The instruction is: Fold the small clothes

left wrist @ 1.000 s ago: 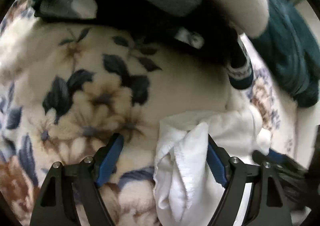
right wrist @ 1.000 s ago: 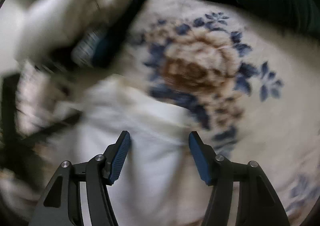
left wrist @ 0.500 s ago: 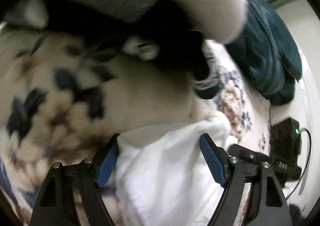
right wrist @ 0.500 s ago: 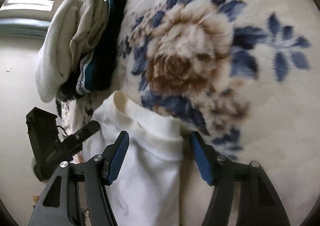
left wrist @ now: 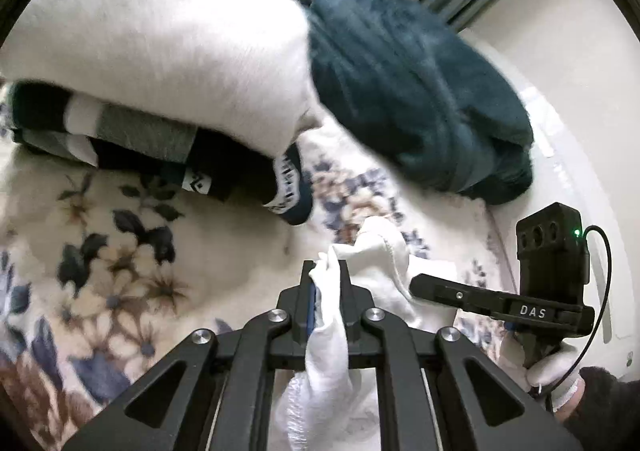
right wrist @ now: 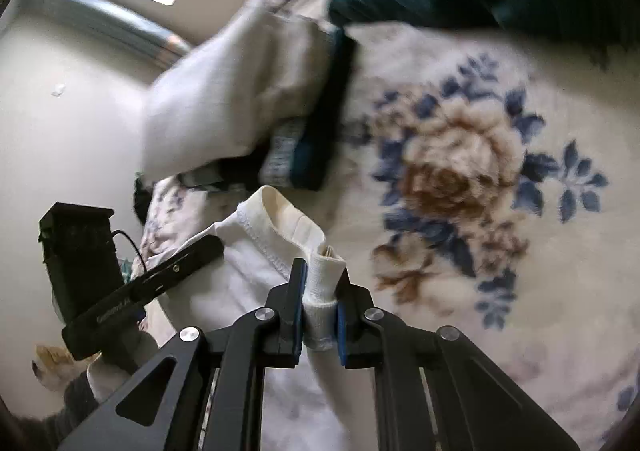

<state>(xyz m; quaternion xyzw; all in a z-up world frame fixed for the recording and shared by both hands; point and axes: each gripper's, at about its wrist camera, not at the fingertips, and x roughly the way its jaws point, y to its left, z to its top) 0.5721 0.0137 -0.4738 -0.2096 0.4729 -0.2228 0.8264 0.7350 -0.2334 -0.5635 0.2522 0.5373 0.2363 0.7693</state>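
Floral blanket (right wrist: pixel 500 99) — both tongs (left wrist: pixel 326 283) (right wrist: pixel 320 283) pinching white garment (right wrist: pixel 256 283)

white letters "das" on the right gripper's (left wrist: pixel 424 285) black side bar

Both claws, open before, now pinch the white garment (left wrist: pixel 326 335); left claw (left wrist: pixel 326 283), right claw (right wrist: pixel 320 283).

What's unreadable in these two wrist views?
- White garment: type and lower part, cut off by the bottom edge and both grippers' frames, both views.
- Folded stack: item count unclear; top white piece covers it, blurred in right wrist view.
- Teal blanket: extent, motion-blurred, cropped.
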